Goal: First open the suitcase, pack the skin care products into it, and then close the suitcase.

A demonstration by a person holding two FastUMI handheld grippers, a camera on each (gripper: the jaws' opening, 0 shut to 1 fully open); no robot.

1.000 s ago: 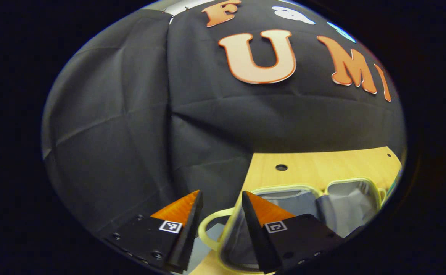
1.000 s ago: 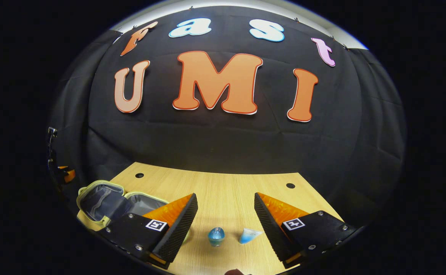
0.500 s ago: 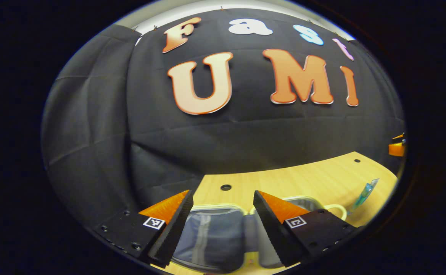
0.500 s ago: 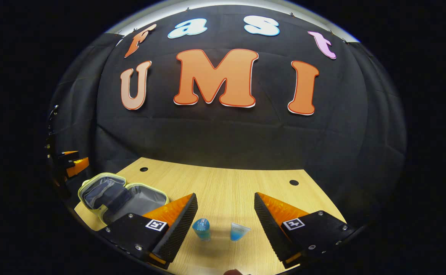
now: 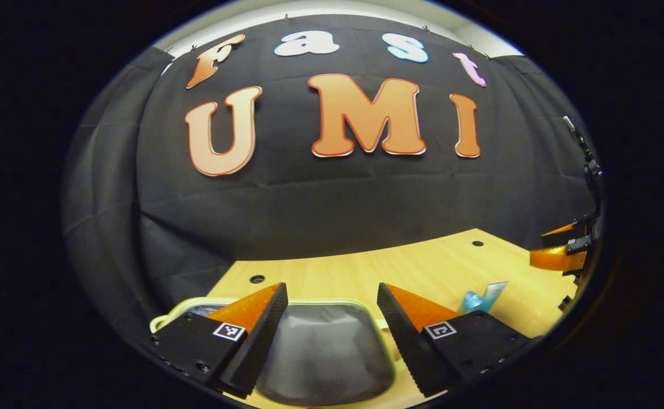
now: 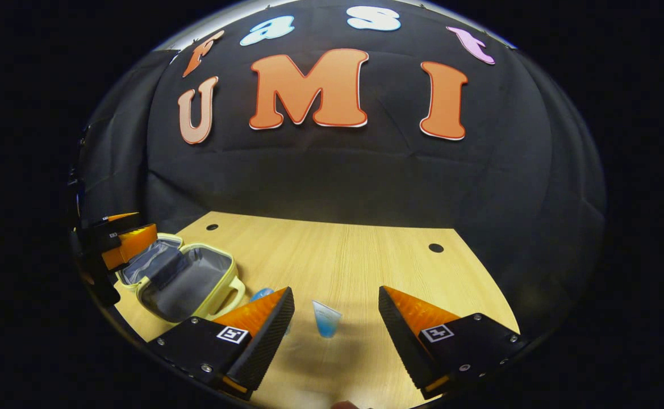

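With the pale-yellow, grey-lined soft suitcase [image 6: 187, 278] already lying open on the light wooden table [image 6: 366, 267], the step in hand is judged to be the packing of the skin care products. In the right gripper view, the right gripper [image 6: 334, 329] is spread wide and holds nothing; the small translucent blue tube [image 6: 326, 319] lies on the table between its fingers, not touched. A rounded blue bottle [image 6: 262, 293] sits just beside the suitcase handle, partly hidden by the left finger. The next move calls for lowering onto the tube and closing on it.

In the left gripper view, the left gripper [image 5: 332, 335] hovers spread over the grey lining [image 5: 323, 346], empty. No obstacle lies between tube and suitcase; the black cloth wall [image 6: 337, 182] stands beyond.
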